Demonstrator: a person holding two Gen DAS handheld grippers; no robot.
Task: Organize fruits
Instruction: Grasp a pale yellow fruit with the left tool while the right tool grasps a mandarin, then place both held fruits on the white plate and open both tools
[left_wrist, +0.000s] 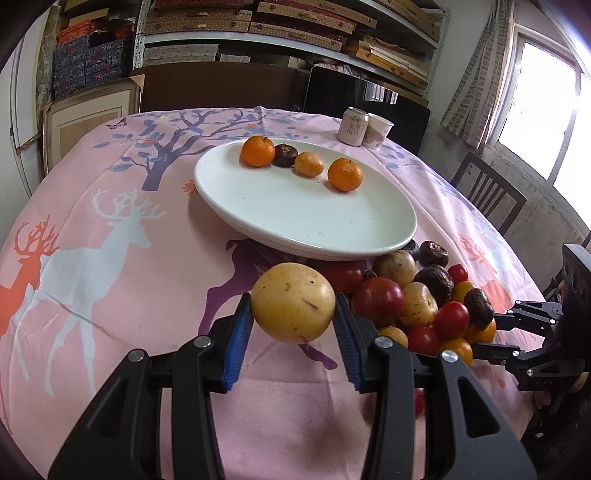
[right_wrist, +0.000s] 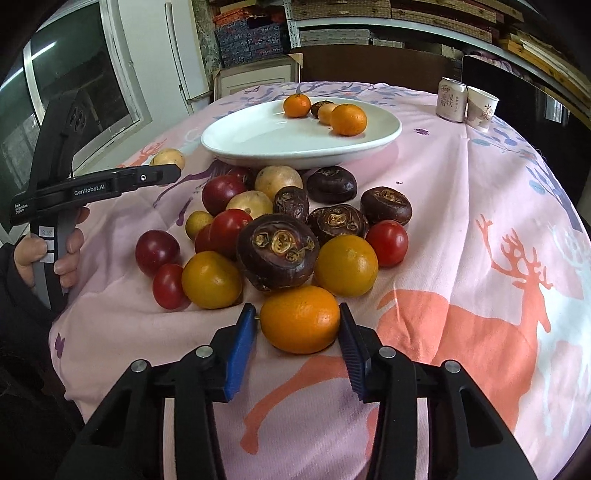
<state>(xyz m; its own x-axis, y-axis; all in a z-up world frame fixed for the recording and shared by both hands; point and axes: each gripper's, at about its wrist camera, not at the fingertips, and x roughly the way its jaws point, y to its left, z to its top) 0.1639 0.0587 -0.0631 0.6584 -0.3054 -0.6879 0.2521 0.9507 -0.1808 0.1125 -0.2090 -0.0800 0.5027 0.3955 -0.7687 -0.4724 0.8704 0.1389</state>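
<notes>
Fruits (right_wrist: 280, 236) lie heaped on the tabletop (right_wrist: 461, 192) just ahead of the right hand-held gripper (right_wrist: 299, 325), clamped on an orange kumquat (right_wrist: 300, 319); the left hand-held gripper (left_wrist: 293, 308) grips a yellow passion fruit (left_wrist: 293, 302), white plate (left_wrist: 306, 210) beyond.

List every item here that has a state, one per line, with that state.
left gripper: shut on the yellow fruit, held above the cloth
right gripper: shut on the orange kumquat, resting on the cloth
white plate: holds four fruits, mostly bare
fruit pile: loose on the tablecloth, beside the plate
can: upright
paper cup: upright
</notes>
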